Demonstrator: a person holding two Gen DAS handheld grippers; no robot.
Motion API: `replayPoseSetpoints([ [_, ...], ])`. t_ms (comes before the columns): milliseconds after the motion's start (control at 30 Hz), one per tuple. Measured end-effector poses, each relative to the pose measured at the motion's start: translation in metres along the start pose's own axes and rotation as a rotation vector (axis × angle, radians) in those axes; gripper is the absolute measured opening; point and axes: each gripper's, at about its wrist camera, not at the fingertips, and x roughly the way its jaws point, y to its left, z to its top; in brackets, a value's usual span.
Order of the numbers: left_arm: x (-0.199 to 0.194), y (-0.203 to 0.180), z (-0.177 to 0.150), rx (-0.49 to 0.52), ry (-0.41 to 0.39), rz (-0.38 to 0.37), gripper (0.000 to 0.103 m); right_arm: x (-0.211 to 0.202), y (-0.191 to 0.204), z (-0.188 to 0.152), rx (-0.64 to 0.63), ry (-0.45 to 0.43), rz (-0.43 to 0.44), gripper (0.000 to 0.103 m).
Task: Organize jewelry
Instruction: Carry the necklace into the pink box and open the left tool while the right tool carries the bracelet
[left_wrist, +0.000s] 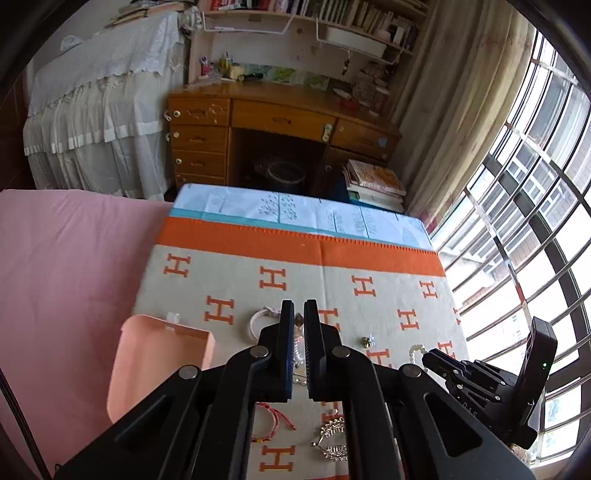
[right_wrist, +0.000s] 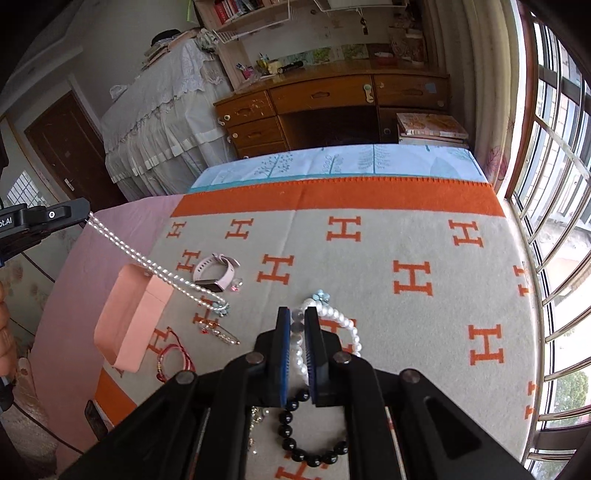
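Observation:
On the orange H-patterned blanket (right_wrist: 406, 236) lies scattered jewelry. My left gripper (right_wrist: 86, 218), raised at the far left of the right wrist view, is shut on a thin pearl necklace (right_wrist: 147, 262). The strand stretches down to its flower clasp (right_wrist: 221, 308) at the blanket. In the left wrist view that gripper (left_wrist: 297, 314) shows the beads (left_wrist: 297, 350) between its pads. My right gripper (right_wrist: 297, 315) is shut on a white pearl bracelet (right_wrist: 351, 328) with a blue flower. A black bead bracelet (right_wrist: 314, 459) shows under its fingers. The right gripper (left_wrist: 430, 357) sits low at the right in the left wrist view.
An open pink box (right_wrist: 127, 295) stands at the blanket's left edge, with a pink smartwatch (right_wrist: 218, 275) beside it. Red cord bracelets (right_wrist: 173, 358), a hair pin (right_wrist: 223, 334) and gold clips (left_wrist: 332, 435) lie nearby. A wooden desk (right_wrist: 332, 96) and barred windows (right_wrist: 554, 184) border the bed.

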Motion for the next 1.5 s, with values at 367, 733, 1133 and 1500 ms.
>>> replayPoseSetpoints([
  [367,-0.065,0.082,0.003,-0.038,-0.077,0.099,0.003,-0.014,0.092,0.006,-0.139,-0.041,0.084,0.008],
  [733,0.007,0.127,-0.023,-0.068,0.030,0.119,0.003,0.003,0.160,-0.005,-0.261,0.010,0.104,0.008],
  [1133,0.031,0.128,-0.027,-0.027,-0.017,0.128,0.003,0.012,0.191,0.000,-0.273,0.002,0.110,0.008],
  [1500,0.086,0.137,-0.109,-0.034,0.043,0.293,0.076,0.024,0.219,0.011,-0.255,-0.037,0.117,0.008],
])
